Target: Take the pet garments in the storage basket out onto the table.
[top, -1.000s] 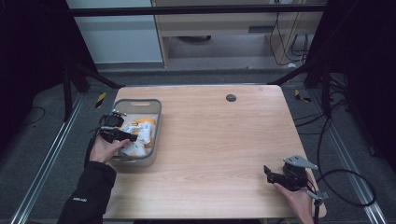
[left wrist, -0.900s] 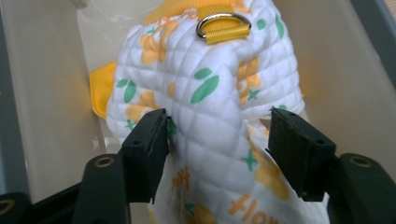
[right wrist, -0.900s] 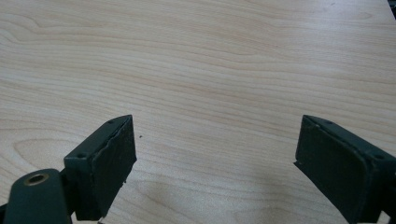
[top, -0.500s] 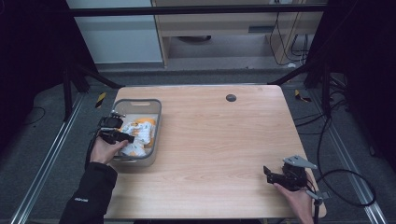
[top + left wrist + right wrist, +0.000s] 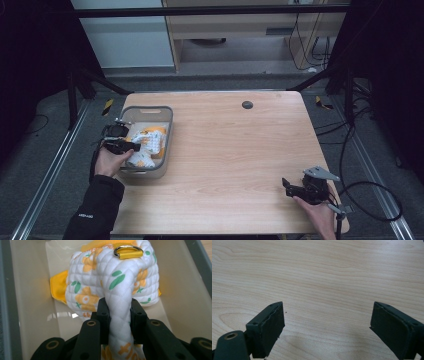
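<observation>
Left gripper [image 5: 120, 315] clamped on a fold of quilted cloth [image 5: 112, 285] inside grey bin [image 5: 165, 150] at table's [image 5: 240, 150] 9 o'clock, right gripper [image 5: 327, 327] jaws wide apart, empty, low over bare wood at 5 o'clock.

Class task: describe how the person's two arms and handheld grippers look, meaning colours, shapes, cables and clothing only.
The left gripper is black with blocky black fingers. The right gripper is black too, with a grey three-cornered plate on top and a black trailing cable. The left arm wears a black sleeve with small white lettering.
</observation>
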A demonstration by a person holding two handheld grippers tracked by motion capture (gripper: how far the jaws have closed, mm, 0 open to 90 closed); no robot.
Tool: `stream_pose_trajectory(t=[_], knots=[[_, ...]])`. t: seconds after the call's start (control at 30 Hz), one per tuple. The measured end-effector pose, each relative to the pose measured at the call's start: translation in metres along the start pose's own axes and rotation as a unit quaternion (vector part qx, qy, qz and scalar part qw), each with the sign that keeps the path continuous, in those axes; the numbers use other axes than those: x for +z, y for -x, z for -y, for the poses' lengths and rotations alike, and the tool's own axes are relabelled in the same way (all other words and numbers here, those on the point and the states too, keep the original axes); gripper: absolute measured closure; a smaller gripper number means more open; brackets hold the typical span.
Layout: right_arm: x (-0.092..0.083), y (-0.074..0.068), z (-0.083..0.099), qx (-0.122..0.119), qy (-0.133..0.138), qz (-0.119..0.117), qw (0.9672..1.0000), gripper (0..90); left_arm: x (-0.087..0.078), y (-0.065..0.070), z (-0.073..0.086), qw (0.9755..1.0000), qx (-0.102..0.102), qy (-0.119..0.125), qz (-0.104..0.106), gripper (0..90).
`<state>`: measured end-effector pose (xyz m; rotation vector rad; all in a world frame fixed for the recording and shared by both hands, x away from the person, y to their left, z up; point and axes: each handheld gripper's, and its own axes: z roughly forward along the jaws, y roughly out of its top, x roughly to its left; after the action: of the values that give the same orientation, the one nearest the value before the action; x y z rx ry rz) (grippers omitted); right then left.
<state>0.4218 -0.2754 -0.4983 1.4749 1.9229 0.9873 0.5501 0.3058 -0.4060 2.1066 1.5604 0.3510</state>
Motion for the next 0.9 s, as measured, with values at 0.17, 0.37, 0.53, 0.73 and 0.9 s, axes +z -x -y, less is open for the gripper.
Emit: stream_pose_trajectory(t=[0.17,0.37,0.53,0.73,0.9], knots=[[0.000,0.000,0.000,-0.001,0.000,0.000,1.0000,12.0,-0.012,-0.001,-0.001,0.9999,0.002,0.012,0.001,74.0],[0.000,0.000,0.000,-0.002,0.000,0.001,1.0000,12.0,-0.031,0.002,-0.004,0.9992,0.010,0.040,0.005,74.3],[0.000,-0.001,0.000,-0.002,0.000,0.001,1.0000,12.0,-0.047,0.005,-0.008,0.9981,0.018,0.058,0.006,74.4],[0.000,0.000,0.000,-0.003,0.000,0.002,1.0000,11.9,-0.063,0.008,-0.012,0.9970,0.026,0.073,0.006,74.6],[0.000,0.000,0.000,-0.004,0.000,0.003,1.0000,11.9,-0.078,0.010,-0.014,0.9956,0.032,0.088,0.007,74.6]])
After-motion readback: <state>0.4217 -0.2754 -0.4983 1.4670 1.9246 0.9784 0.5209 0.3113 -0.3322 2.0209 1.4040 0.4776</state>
